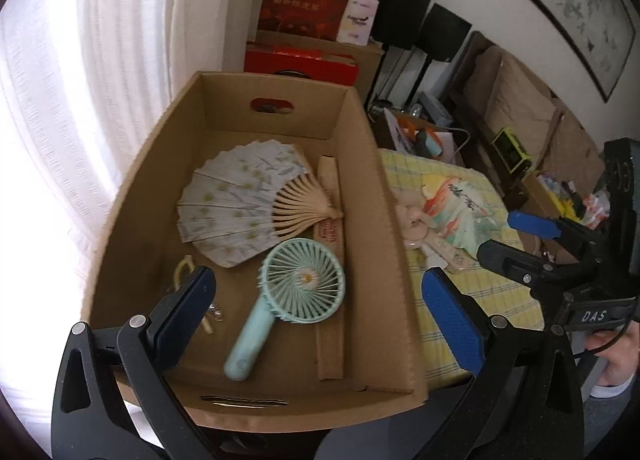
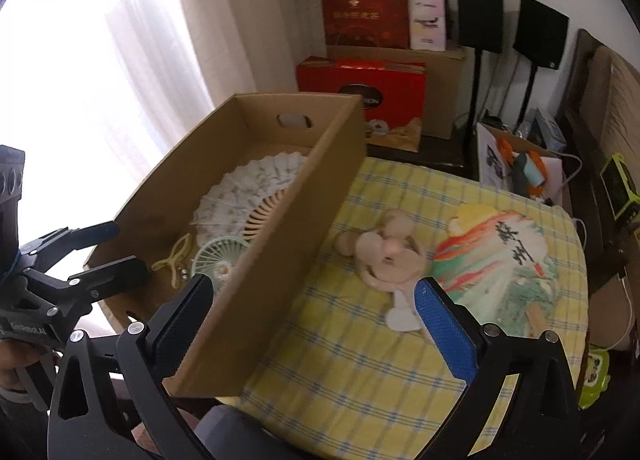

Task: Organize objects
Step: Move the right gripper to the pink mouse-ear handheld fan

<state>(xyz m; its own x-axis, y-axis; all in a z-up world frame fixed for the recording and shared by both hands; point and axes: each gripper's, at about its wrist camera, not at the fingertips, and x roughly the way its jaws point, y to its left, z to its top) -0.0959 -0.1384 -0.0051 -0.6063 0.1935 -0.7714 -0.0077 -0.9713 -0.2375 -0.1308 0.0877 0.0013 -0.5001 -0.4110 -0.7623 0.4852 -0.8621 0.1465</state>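
Observation:
A cardboard box (image 1: 384, 244) (image 2: 280, 236) stands on the left of a table. Inside lie an open white paper fan (image 1: 240, 203) (image 2: 256, 187), a mint handheld fan (image 1: 296, 292) (image 2: 218, 258), a folded fan in a sleeve (image 1: 330, 260) and a yellow clip (image 2: 174, 260). On the yellow checked cloth (image 2: 352, 340) lie a beige handheld fan (image 2: 384, 252) (image 1: 412, 219) and a colourful painted fan (image 2: 496, 260) (image 1: 456, 215). My left gripper (image 1: 320, 308) is open above the box. My right gripper (image 2: 312, 316) is open, above the box wall and the beige fan.
Red gift boxes (image 2: 368, 87) and black speakers (image 2: 480, 11) stand behind the table. A sofa (image 1: 520, 99) and a box of clutter (image 2: 520, 167) are at the right. A curtained window (image 1: 80, 99) is at the left.

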